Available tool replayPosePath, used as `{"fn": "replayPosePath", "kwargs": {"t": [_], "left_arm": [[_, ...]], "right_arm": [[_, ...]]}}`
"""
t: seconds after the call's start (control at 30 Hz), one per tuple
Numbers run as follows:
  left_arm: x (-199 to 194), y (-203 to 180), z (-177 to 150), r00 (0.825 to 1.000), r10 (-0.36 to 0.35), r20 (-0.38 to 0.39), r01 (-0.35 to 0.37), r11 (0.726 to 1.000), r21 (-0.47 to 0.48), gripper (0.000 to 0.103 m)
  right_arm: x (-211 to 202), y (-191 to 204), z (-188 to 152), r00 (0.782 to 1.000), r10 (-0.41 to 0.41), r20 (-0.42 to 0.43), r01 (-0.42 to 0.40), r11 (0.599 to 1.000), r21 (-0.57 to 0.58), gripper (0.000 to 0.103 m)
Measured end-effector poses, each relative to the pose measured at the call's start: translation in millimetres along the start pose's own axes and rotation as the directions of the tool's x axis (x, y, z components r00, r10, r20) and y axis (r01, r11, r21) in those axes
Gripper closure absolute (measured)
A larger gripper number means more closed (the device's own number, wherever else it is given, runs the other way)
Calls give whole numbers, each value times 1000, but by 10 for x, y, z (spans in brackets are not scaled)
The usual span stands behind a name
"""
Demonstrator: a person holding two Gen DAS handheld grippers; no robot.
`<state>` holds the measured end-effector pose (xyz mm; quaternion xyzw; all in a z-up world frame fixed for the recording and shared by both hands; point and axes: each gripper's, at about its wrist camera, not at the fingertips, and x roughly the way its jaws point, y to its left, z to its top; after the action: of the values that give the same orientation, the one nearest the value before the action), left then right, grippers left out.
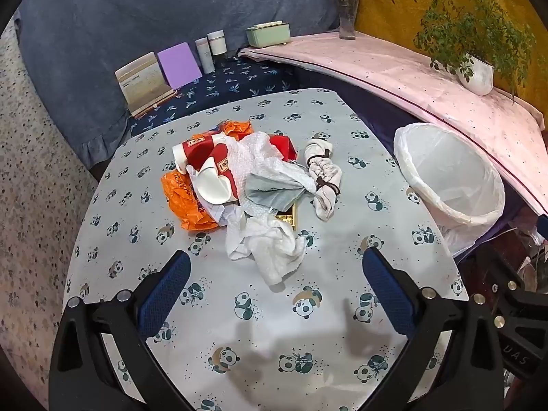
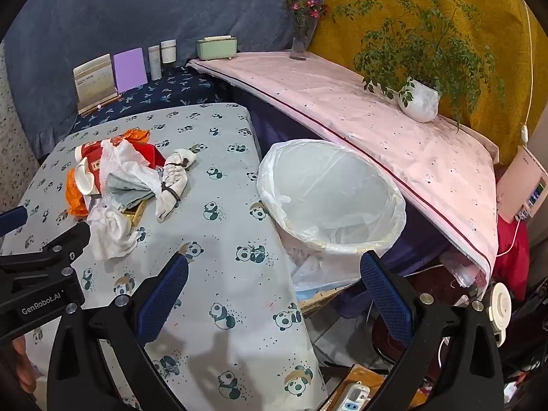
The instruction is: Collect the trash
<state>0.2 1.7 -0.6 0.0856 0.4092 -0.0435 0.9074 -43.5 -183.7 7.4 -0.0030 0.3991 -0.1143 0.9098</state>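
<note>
A pile of trash lies on the panda-print table (image 1: pixel 274 325): a crumpled white tissue (image 1: pixel 267 246) nearest me, an orange plastic bag (image 1: pixel 185 205), red and white paper cups (image 1: pixel 205 161), bubble wrap (image 1: pixel 260 157), and a white cloth tied with dark bands (image 1: pixel 323 178). My left gripper (image 1: pixel 275 270) is open and empty, just short of the tissue. A white-lined trash bin (image 2: pixel 328 198) stands off the table's right edge. My right gripper (image 2: pixel 274 274) is open and empty, over the table edge in front of the bin. The pile also shows in the right wrist view (image 2: pixel 120 185).
A pink-covered shelf (image 2: pixel 376 126) behind the bin carries a potted plant (image 2: pixel 419 99), a flower vase (image 2: pixel 301 44) and a green box (image 2: pixel 216 48). Cards and bottles (image 1: pixel 171 68) stand on a dark blue surface behind the table. A power strip (image 2: pixel 356 394) lies on the floor.
</note>
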Motion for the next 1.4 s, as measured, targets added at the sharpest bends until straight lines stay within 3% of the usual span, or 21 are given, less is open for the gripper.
{"fn": "replayPosePath", "kwargs": {"t": [1.4], "left_arm": [[27, 45, -98, 998, 12, -54, -14, 999, -35, 7]], "right_arm": [[-2, 46, -7, 1000, -7, -11, 7, 1000, -15, 7]]}}
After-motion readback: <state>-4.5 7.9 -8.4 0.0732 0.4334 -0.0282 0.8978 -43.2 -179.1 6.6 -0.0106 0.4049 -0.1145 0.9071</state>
